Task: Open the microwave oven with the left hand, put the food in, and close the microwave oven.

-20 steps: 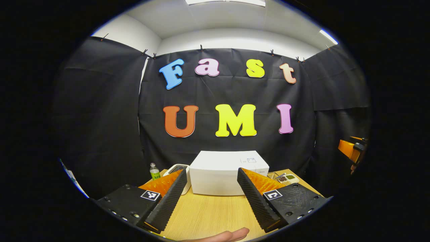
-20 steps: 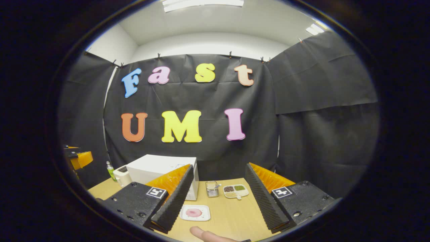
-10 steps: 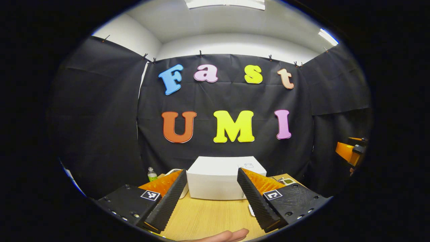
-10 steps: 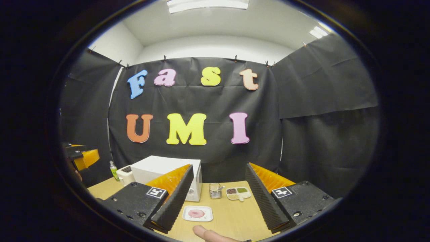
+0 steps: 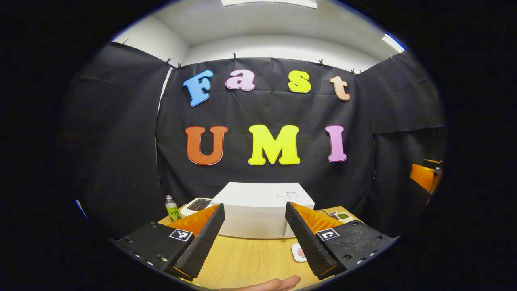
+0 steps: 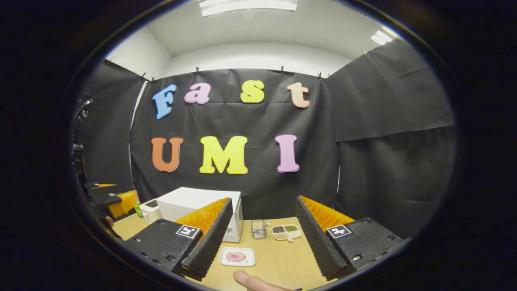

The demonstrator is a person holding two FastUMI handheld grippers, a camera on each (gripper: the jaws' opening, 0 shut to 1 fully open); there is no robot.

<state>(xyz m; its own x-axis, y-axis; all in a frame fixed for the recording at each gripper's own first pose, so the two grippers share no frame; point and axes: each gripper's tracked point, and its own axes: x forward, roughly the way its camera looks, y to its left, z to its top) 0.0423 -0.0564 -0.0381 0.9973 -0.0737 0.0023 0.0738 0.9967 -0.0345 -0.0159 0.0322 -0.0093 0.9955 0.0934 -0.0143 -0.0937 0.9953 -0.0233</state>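
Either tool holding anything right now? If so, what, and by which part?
Nothing held. The left tool and right tool are both open and empty, above the table. Microwave is untouched; the food plate lies on the table.

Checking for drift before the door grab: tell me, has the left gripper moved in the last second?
Yes. The left gripper swung rightward: the microwave and bottle slid left between its fingers.

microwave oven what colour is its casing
White: the microwave oven has a plain white casing, seen best in the left gripper view.

Hand-held gripper fingers [image 5: 305, 238] partly hide the food plate [image 5: 298, 253].
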